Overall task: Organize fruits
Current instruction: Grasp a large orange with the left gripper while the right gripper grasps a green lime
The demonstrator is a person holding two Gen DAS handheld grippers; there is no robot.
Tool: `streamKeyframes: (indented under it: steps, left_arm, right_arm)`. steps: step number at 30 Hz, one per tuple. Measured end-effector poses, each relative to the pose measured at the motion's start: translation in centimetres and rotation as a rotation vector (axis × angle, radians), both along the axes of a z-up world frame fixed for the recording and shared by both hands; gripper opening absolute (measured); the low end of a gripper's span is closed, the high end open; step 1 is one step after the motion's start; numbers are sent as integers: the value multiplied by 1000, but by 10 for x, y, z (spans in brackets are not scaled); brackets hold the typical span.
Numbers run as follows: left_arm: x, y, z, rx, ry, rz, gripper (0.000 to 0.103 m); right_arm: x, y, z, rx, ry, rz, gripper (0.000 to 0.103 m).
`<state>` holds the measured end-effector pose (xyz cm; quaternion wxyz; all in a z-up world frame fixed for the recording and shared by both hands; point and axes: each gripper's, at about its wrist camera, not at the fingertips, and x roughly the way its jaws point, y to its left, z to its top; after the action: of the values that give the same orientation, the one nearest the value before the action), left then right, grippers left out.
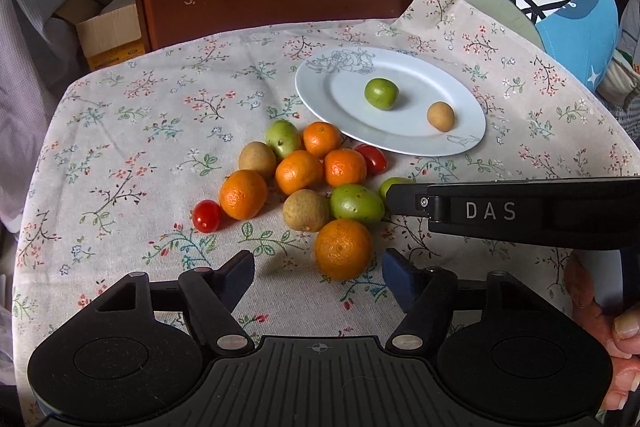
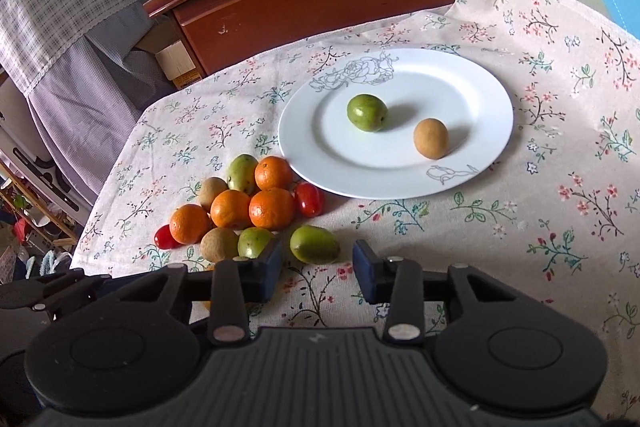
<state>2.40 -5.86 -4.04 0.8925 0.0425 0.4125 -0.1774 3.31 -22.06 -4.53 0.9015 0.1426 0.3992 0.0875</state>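
Your floral cloth (image 2: 540,187) covers the table, and the white plate (image 2: 492,131) sits on it with one green fruit (image 2: 367,113) and one brown fruit (image 2: 431,138) lying apart. Just beside the plate's near-left rim is the pile (image 1: 300,173): oranges, green and brown fruits, two cherry tomatoes, all on the cloth. Your left gripper (image 1: 318,273) is spread, an orange (image 1: 343,248) between its pads, neither pad pressing it. Your right gripper (image 2: 318,265) is spread too, a lone green fruit (image 2: 314,244) just ahead of its tips, untouched.
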Motion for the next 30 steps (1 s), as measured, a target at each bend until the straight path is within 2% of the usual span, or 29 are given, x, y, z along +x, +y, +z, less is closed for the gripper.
streamKeyframes:
  steps: [3, 8, 12, 17, 30]
  left_arm:
    - [1, 0, 1, -16, -10, 3, 68]
    - [4, -2, -3, -30, 9, -6, 53]
    - [4, -6, -7, -20, 3, -17, 49]
    - [4, -5, -6, -45, -4, -35, 30]
    - [-1, 0, -1, -35, -9, -21, 30]
  right_arm:
    - [1, 0, -2, -3, -2, 0, 38]
    - [5, -1, -4, 4, -4, -14, 35]
    - [7, 0, -6, 7, -9, -8, 29]
    - [6, 1, -5, 10, -7, -9, 27]
    - [-3, -3, 1, 12, -9, -31, 27]
